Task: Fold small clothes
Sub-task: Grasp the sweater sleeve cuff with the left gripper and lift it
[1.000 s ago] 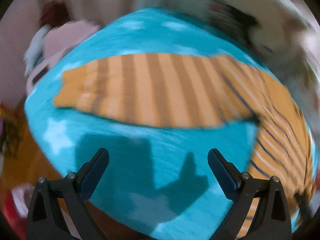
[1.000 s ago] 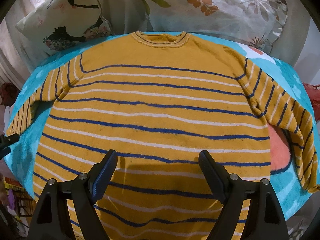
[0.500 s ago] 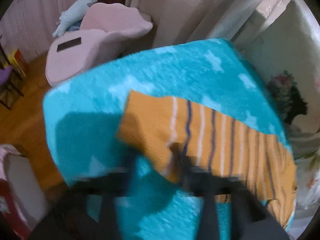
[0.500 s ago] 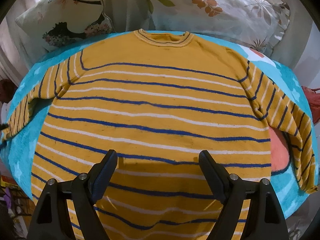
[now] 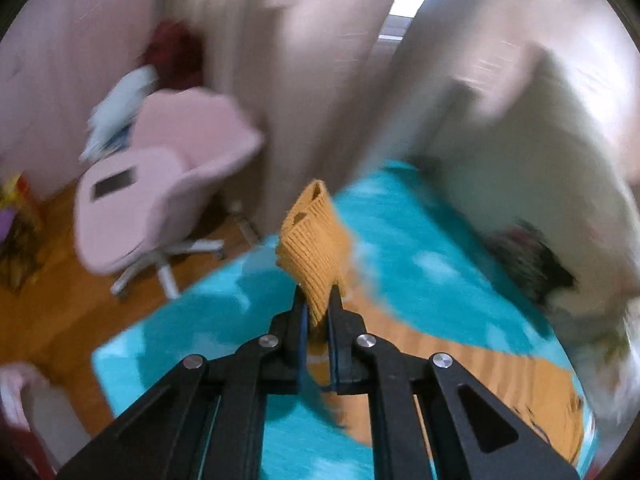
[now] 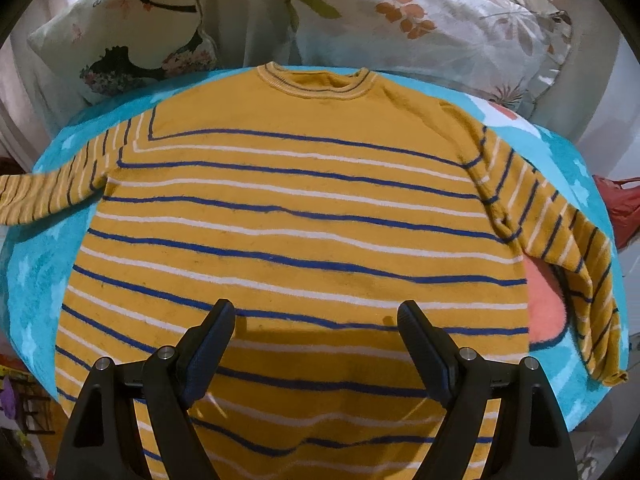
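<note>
Mustard-yellow knit sweater with blue and white stripes (image 6: 296, 208) lies flat, front up, on a turquoise fluffy blanket with pale star shapes (image 6: 32, 280); neckline points toward the far pillows, hem is nearest the right wrist camera. Its right-side sleeve (image 6: 560, 240) bends down along the blanket edge, cuff near the corner, partly over a coral-pink patch on the blanket (image 6: 544, 304). The other sleeve (image 6: 48, 196) runs out toward the left edge of that view, lifted off the blanket at its far end.

Left hand-held gripper (image 5: 318, 300): jaws pinched tight on the ribbed yellow cuff (image 5: 312, 240) of that sleeve, cuff sticking up above the tips, rest of the sleeve trailing down to the blanket behind. View is motion-blurred. Background there: pale pink swivel chair with white legs (image 5: 160, 200), wooden floor (image 5: 60, 304), light curtains (image 5: 320, 60).

Right hand-held gripper (image 6: 316, 332): jaws spread wide, nothing between them, hovering above the lower body of the sweater; its shadow falls on the stripes.

Two pillows sit beyond the neckline: white one with a black bird-and-flower print (image 6: 120, 40), white one with orange and green leaf print (image 6: 420, 28). Red item (image 6: 620, 208) at far right, can't tell what.
</note>
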`<state>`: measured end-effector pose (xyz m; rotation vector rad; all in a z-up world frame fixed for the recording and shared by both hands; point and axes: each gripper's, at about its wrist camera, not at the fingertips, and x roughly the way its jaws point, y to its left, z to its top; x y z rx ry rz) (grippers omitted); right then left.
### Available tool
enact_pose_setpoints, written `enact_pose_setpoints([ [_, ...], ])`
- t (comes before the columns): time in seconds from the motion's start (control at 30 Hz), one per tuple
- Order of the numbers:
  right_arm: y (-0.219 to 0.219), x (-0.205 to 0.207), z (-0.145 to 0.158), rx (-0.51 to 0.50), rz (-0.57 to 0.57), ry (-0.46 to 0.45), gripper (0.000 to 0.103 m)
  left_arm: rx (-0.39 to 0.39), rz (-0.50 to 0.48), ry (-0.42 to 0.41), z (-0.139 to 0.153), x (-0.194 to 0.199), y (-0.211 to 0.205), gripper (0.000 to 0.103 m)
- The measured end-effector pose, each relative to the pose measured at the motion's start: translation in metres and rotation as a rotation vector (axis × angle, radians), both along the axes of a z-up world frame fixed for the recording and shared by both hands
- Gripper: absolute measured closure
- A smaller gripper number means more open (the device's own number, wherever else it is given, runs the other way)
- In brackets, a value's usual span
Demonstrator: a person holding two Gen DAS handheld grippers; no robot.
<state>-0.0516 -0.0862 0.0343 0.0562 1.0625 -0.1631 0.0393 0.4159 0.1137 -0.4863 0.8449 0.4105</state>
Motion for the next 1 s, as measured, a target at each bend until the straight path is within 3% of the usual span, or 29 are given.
enact_pose_setpoints([
  [0.2,-0.035,-0.008,0.002,0.039,-0.064,-0.039,0.016,0.043,-0.316,-0.066,0.034,0.018,-0.132,0.095],
  [0.33,-0.067,-0.019,0.006,0.073,-0.105,-0.072,0.016,0.013,-0.535,-0.106,0.051,0.027,-0.238,0.095],
  [0.5,-0.107,-0.045,0.009,0.092,-0.164,-0.09,0.016,-0.068,-0.748,-0.089,0.043,0.038,-0.37,0.095],
  [0.57,-0.127,-0.061,0.009,0.097,-0.195,-0.093,0.016,-0.104,-0.823,-0.057,0.027,0.041,-0.428,0.095],
  [0.7,-0.162,-0.087,0.007,0.092,-0.232,-0.079,0.016,-0.169,-0.893,0.05,-0.017,0.053,-0.504,0.095],
  [0.8,-0.188,-0.105,0.003,0.083,-0.266,-0.062,0.016,-0.128,-0.916,0.126,-0.059,0.056,-0.556,0.088],
  [0.93,-0.223,-0.125,0.005,0.086,-0.308,-0.055,0.016,-0.156,-0.914,0.253,-0.097,0.053,-0.57,0.081],
  [1.0,-0.24,-0.137,0.012,0.081,-0.314,-0.065,0.016,-0.177,-0.916,0.239,-0.093,0.043,-0.565,0.067],
])
